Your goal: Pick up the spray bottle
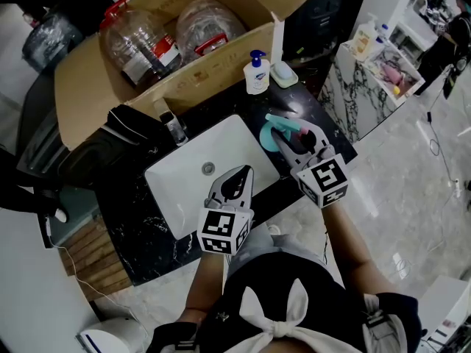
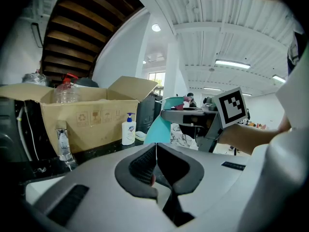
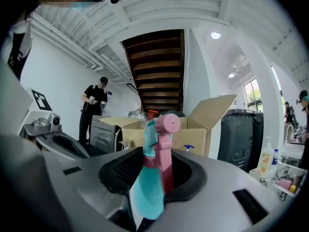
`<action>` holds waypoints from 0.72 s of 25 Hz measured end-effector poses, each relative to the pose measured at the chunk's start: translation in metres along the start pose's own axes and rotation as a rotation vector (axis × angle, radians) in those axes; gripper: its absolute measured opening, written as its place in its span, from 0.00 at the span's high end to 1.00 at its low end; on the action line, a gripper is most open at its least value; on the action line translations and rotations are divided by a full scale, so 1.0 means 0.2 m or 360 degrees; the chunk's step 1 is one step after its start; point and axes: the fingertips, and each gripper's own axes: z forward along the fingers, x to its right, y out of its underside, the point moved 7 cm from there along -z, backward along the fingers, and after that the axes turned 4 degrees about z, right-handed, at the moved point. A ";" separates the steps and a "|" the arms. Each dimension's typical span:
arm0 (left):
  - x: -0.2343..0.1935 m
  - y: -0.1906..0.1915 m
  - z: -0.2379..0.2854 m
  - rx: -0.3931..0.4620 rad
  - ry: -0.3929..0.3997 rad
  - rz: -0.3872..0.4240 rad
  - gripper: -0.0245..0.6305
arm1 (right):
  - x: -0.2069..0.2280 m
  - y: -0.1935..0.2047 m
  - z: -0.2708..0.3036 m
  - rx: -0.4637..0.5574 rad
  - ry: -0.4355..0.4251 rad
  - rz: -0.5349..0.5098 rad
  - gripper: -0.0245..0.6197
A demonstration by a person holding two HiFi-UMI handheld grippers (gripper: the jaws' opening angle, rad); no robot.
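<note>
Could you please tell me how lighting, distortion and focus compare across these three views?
Head view: dim and underexposed, the black countertop loses detail while the white sink stands out. Left gripper view: strong fisheye bending, dark corners, a ceiling light blown out. Right gripper view: same fisheye and dark corners; the near spray bottle looks slightly soft.

- Countertop [image 1: 143, 230]: black stone with pale veining; it carries everything listed below.
- Sink basin [image 1: 180, 190]: white, rectangular, set into the countertop, with a round metal drain [image 1: 209, 169] near its middle.
- Faucet [image 1: 171, 126]: chrome, upright at the basin's far rim.
- Pump bottle [image 1: 256, 72]: white with a blue pump head, upright beyond the basin's far right corner.
- Soap dish [image 1: 284, 73]: pale green, just beside the pump bottle.
- Cardboard box [image 1: 210, 76]: open, along the countertop's far edge.
- Black bag [image 1: 132, 134]: left of the faucet.
</note>
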 end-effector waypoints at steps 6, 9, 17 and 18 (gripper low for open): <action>0.00 -0.01 -0.01 0.0009 -0.0006 -0.0001 0.92 | -0.04 -0.09 -0.05 0.0089 -0.0012 -0.0014 0.75; 0.01 -0.01 -0.02 0.0011 -0.0006 -0.0002 0.92 | -0.06 -0.13 -0.08 0.0107 -0.0013 -0.0027 0.75; 0.03 -0.01 -0.03 0.0015 -0.0005 0.0006 0.92 | -0.11 -0.20 -0.21 0.0203 -0.0001 -0.0018 0.75; 0.03 -0.01 -0.03 0.0016 -0.0006 0.0007 0.92 | -0.11 -0.20 -0.23 0.0216 0.0003 -0.0027 0.75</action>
